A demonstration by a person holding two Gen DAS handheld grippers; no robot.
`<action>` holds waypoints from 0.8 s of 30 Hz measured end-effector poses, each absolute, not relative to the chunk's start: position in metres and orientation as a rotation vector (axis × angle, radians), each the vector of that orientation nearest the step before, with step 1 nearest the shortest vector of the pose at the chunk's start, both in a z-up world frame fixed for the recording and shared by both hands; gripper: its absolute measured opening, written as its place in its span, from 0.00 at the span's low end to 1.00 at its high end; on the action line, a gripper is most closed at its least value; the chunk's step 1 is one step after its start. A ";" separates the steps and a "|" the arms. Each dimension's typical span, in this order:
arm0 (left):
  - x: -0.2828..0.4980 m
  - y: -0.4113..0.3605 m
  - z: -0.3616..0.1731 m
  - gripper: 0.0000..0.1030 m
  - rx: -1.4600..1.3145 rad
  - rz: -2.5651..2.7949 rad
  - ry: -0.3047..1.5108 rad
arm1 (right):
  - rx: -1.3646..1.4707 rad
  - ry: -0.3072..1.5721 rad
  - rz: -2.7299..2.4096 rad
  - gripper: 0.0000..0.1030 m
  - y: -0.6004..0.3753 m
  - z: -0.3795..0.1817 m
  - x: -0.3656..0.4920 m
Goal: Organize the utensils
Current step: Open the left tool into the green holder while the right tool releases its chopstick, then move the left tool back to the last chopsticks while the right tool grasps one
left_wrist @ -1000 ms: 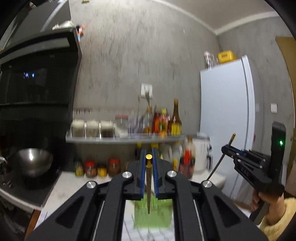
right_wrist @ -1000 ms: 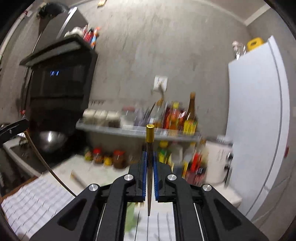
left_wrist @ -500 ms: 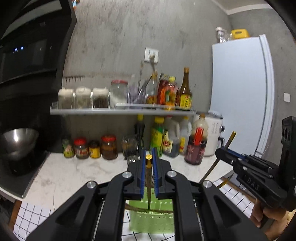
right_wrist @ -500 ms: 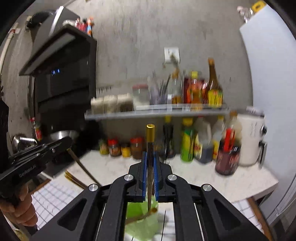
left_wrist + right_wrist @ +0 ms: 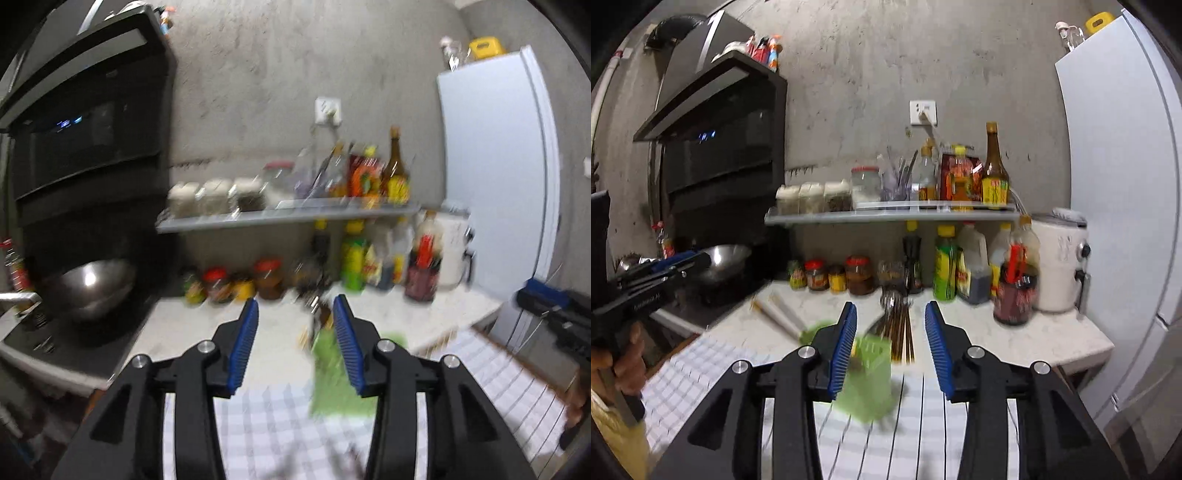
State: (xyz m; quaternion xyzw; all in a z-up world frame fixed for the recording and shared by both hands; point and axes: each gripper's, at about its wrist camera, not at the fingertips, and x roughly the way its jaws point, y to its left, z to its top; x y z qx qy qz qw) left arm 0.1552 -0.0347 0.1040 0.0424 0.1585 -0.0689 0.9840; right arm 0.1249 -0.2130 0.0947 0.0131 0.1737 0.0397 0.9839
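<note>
Seen together at a kitchen surface (image 5: 1015,343), two hand-held grippers are pointed toward a green utensil holder (image 5: 868,376) that stands on a white checked cloth (image 5: 694,369). The jaws of the left gripper (image 5: 295,306) are caught opening, their blue pads (image 5: 242,347) well apart, and nothing is gripped between them; the green utensil holder (image 5: 332,376) is seen, blurred, through the gap and behind the right-hand pad. The jaws of the right gripper (image 5: 891,308) are likewise opening with nothing pressed between the pads (image 5: 844,347), and the holder is seen just behind the left-hand pad. A bundle of dark, gold-tipped chopsticks (image 5: 903,332) is seen standing in the holder, rising out of its top, with what appear to be metal utensil heads (image 5: 892,297) among them, though blur keeps this from being told for certain. Another pair of chopsticks (image 5: 775,312) is seen lying on the bare marble toward the surface's left edge, beyond the cloth. Along the back edge, jars with red lids (image 5: 858,275), sauce bottles (image 5: 943,264) and a dark cup of red sticks (image 5: 1014,291) are lined up beneath a grey shelf (image 5: 886,216) that is loaded with containers. A steel bowl (image 5: 726,260) is seen at the left under a black range hood (image 5: 720,122), and a white refrigerator (image 5: 1123,184) stands at the right. In the right wrist view the left gripper (image 5: 683,262) is seen held in a hand (image 5: 618,367) at the left edge.
</note>
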 end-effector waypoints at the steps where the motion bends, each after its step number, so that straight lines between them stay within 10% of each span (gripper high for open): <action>1: 0.144 -0.031 0.091 0.42 0.106 -0.114 0.359 | 0.025 0.373 0.083 0.39 -0.211 0.086 0.116; 18: 0.033 0.004 -0.098 0.43 0.105 -0.085 0.915 | -0.018 0.834 0.218 0.39 -0.113 -0.076 0.034; 24: 0.037 0.002 -0.101 0.43 0.119 -0.103 0.913 | 0.010 0.900 0.276 0.18 -0.091 -0.090 0.046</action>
